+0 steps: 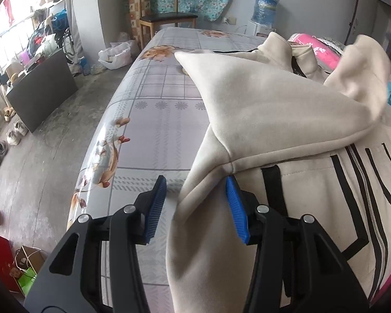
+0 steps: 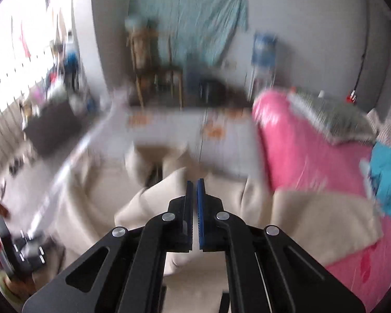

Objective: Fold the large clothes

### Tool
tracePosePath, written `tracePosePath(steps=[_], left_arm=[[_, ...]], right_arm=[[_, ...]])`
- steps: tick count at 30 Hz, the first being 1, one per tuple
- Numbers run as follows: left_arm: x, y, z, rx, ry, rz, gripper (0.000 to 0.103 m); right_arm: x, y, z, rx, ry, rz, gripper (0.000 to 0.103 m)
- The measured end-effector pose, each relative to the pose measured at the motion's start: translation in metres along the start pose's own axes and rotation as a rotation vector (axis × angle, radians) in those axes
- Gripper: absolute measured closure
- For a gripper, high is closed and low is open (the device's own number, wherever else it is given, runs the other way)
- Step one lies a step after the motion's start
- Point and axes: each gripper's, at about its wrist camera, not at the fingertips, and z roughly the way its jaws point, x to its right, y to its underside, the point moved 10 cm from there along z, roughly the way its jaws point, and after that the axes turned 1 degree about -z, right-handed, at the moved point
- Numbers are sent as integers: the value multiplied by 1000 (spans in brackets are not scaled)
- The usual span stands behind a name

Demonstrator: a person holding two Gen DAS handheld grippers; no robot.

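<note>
A cream zip sweatshirt (image 1: 273, 109) with black lettering lies on the bed's checked flowered sheet (image 1: 164, 130). My left gripper (image 1: 195, 179) hangs over its near shoulder seam with the jaws apart. Its right pad (image 1: 236, 208) rests against the cloth and its left pad (image 1: 156, 203) stands clear over the sheet. At the far right a part of the sweatshirt (image 1: 362, 60) is raised and blurred. In the blurred right wrist view, my right gripper (image 2: 195, 181) is shut, and a fold of the sweatshirt (image 2: 153, 200) rises in a peak to its tips.
A pink quilt (image 2: 312, 161) and blue cloth (image 2: 388, 177) are heaped on the bed's right side. A wooden chair (image 1: 166, 18) and a water dispenser (image 1: 266, 7) stand beyond the bed. On the floor to the left are a dark board (image 1: 41, 88), shoes (image 1: 13, 135) and bags (image 1: 26, 268).
</note>
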Motion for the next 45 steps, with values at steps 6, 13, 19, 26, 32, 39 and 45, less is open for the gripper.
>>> tracePosePath(steps=[6,13,19,26,32,39,45], left_arm=[[-2,0,1,5,-2,-13,58],[-2,0,2,1,-25,6,58],[-1,1,1,5,-35,3,57],[0,1,1,6,-41,3,57],[-2,1,-1,14,-35,-16,57],[-4,9,-17,45,9,-33,57],[5,9,-18,53,-9,19,57]], right_arm=[[62,73,72,-242,76,173,100],[49,113,105,-339,-14,165,52],[28,113,142,-405,-35,63,52],[17,130,174,-520,-28,-42,56],[8,135,157,-522,31,-149,99],[-46,37,73,-272,-169,-68,100],[-63,-38,7,-54,-180,-63,100]])
